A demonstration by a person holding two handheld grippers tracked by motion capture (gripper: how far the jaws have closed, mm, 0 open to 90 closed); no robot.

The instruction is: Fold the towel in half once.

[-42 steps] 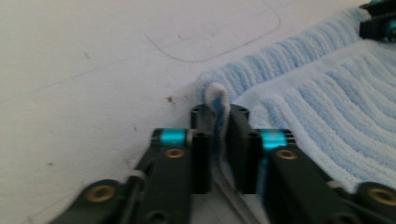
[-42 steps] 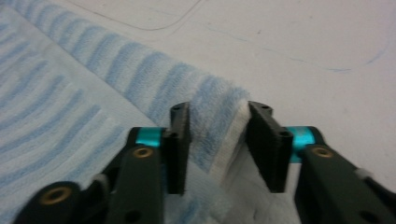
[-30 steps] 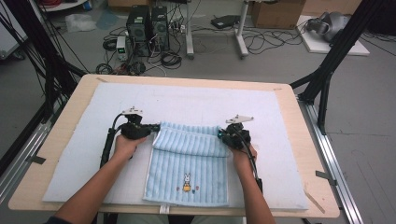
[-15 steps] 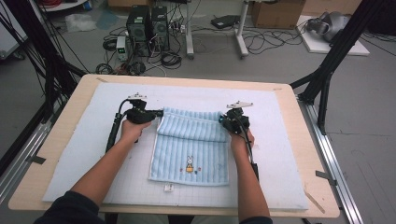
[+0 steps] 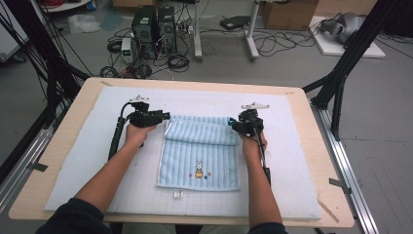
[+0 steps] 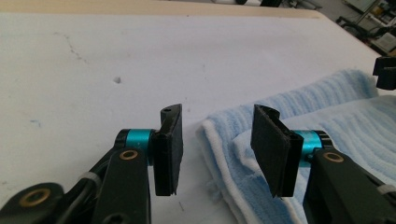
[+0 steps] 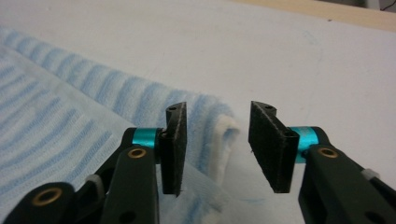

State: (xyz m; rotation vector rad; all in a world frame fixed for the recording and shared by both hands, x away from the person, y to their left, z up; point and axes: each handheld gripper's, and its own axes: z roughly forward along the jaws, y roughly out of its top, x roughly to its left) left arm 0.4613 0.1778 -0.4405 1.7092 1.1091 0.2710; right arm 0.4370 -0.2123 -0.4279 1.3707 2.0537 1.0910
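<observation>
A light blue striped towel (image 5: pixel 199 155) lies flat on the white mat (image 5: pixel 292 161) that covers the wooden table (image 5: pixel 321 146). Its far part is folded back toward the person, so a thick double band runs along the far side. On the near part of the towel there is a small rabbit picture (image 5: pixel 198 169). A small white tag (image 5: pixel 178 194) lies on the mat just beside the near edge.

The left gripper (image 5: pixel 164 116) is at the far left corner of the towel, and the left hand (image 5: pixel 136 134) holds it from behind. In the left gripper view, the left gripper (image 6: pixel 217 149) has its jaws apart, and they have just been opening. The folded corner of the towel (image 6: pixel 299 116) lies between and under them, but the pads do not press on it.

The right gripper (image 5: pixel 232 124) is at the far right corner, held by the right hand (image 5: pixel 253 141). In the right gripper view, the right gripper (image 7: pixel 217 147) also has its jaws apart, and they too have just been opening. The white-edged fold of the towel (image 7: pixel 93 126) sits in the gap, close to the left pad, and it looks free of both pads.

Both forearms come from the near side of the table, one on each side of the towel. Behind the table, on the floor, stand computer cases (image 5: pixel 153 24) with many cables (image 5: pixel 282 44).
</observation>
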